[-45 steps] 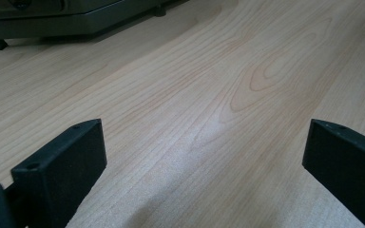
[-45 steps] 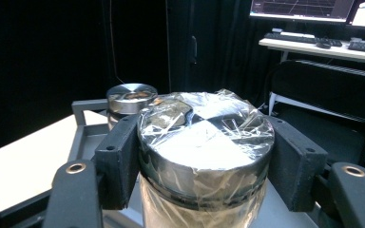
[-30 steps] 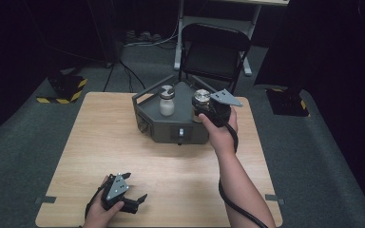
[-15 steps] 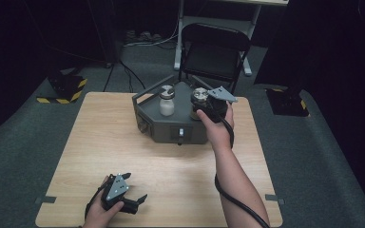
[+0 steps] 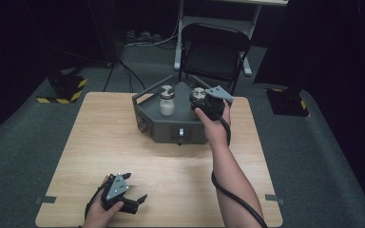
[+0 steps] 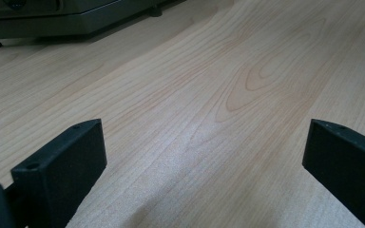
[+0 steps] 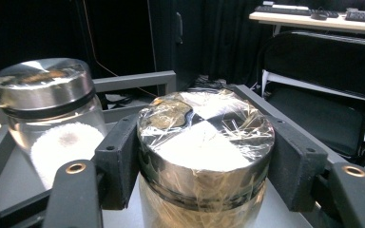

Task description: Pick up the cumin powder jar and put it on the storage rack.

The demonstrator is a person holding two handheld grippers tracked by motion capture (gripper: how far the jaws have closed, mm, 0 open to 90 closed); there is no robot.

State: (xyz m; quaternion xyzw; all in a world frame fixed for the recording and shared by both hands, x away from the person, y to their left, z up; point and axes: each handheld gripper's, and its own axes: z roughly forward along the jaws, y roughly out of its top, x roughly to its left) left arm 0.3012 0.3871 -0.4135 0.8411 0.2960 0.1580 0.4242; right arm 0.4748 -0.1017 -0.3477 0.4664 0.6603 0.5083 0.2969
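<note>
We see the wooden bench [image 5: 123,156] carrying a grey tray [image 5: 171,130] at the middle of its far edge. On the tray stand two jars, close together — one with white filling [image 5: 166,101] and, at its right, a foil-wrapped jar [image 7: 204,156]. Our right tongs [image 5: 204,102] are clamped on the foil-wrapped jar just under its lid, one jaw against each side. Our left tongs [image 5: 134,198] lie near the bench's near-left corner — jaws wide apart over bare wood.
</note>
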